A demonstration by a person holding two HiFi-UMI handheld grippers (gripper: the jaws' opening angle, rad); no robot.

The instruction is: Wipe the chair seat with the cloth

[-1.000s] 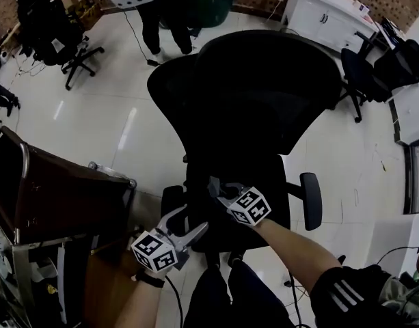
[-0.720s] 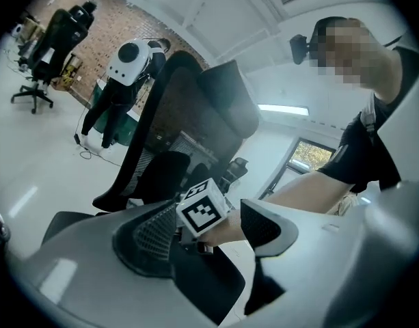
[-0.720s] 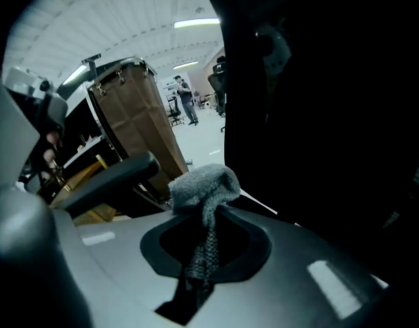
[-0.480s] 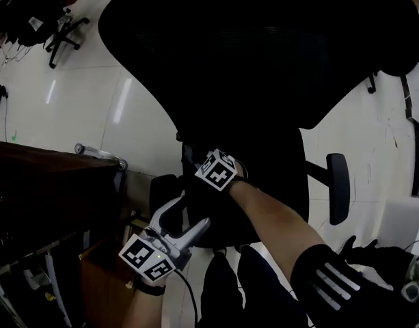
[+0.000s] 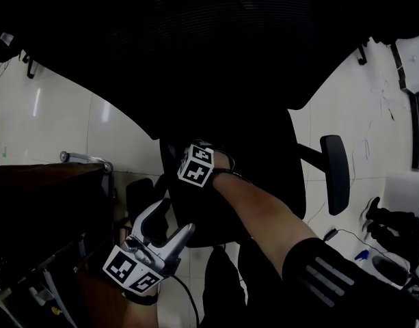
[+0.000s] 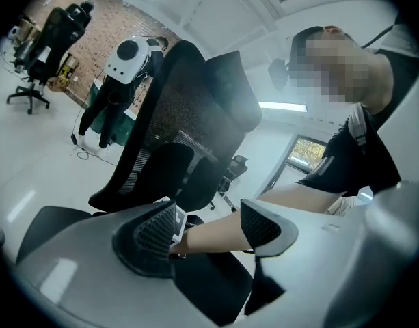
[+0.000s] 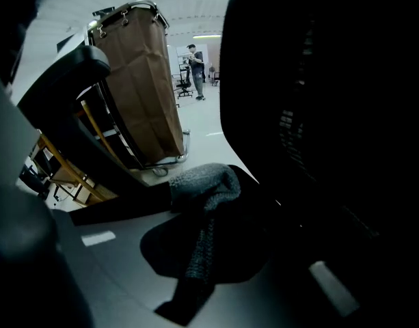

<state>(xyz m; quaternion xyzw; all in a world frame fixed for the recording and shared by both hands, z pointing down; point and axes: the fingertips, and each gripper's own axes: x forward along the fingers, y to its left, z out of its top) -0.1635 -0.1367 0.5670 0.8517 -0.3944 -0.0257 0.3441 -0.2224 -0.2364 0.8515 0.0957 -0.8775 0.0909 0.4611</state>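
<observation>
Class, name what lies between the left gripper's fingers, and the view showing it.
The person's right forearm crosses the open left gripper's gap, ungripped, in the left gripper view.

Lower left in the head view, the pale grey left gripper (image 5: 172,219), its pads (image 6: 154,234) dark and ribbed, bears a black-and-white marker cube (image 5: 132,270) and a black cable (image 5: 187,298). Lower right, a black sleeve (image 5: 325,279) shows three white stripes.

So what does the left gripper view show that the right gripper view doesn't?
Only the left gripper view: the left gripper, open and empty, with the person's forearm beyond it. Only the right gripper view: the right gripper pinching the grey cloth, and a brown cart. Both: the black chair.
</observation>
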